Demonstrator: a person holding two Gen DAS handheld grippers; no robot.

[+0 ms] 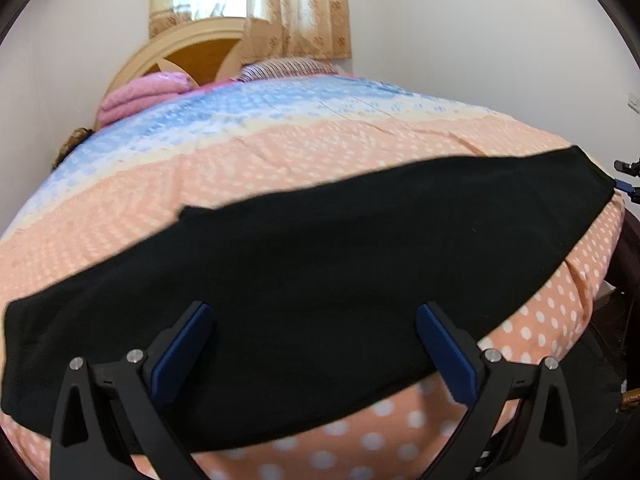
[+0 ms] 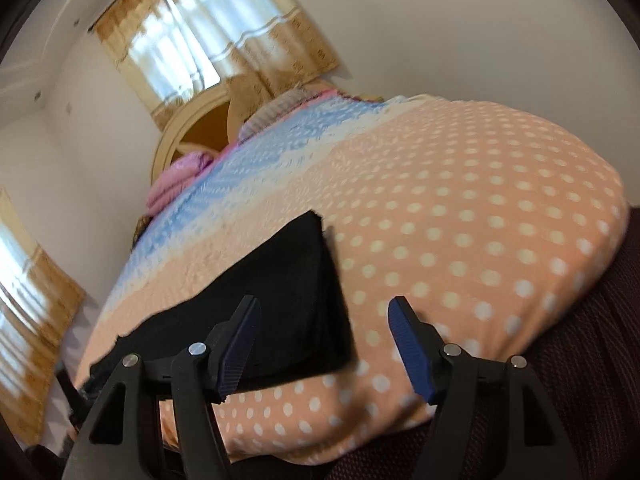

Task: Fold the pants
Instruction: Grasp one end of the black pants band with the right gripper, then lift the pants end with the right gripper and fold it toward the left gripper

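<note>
The black pants [image 1: 320, 248] lie flat on the bed as one long folded band running from lower left to upper right. My left gripper [image 1: 314, 312] hovers open over the band's near edge, its blue pads [image 1: 184, 352] spread wide with nothing pinched between them. In the right wrist view one end of the pants [image 2: 288, 280] shows as stacked layers with a square corner. My right gripper [image 2: 324, 302] is open just above that end. Its left finger [image 2: 236, 344] stands over the black cloth and its right finger [image 2: 412, 348] over the bare sheet.
The bed wears a peach polka-dot sheet [image 1: 280, 160] with a blue band [image 1: 224, 116] farther back. A folded pink blanket [image 1: 136, 96], a striped pillow [image 1: 288, 66] and a wooden headboard [image 1: 192, 48] sit at the head. The dark bed side [image 2: 580, 360] drops away at the right.
</note>
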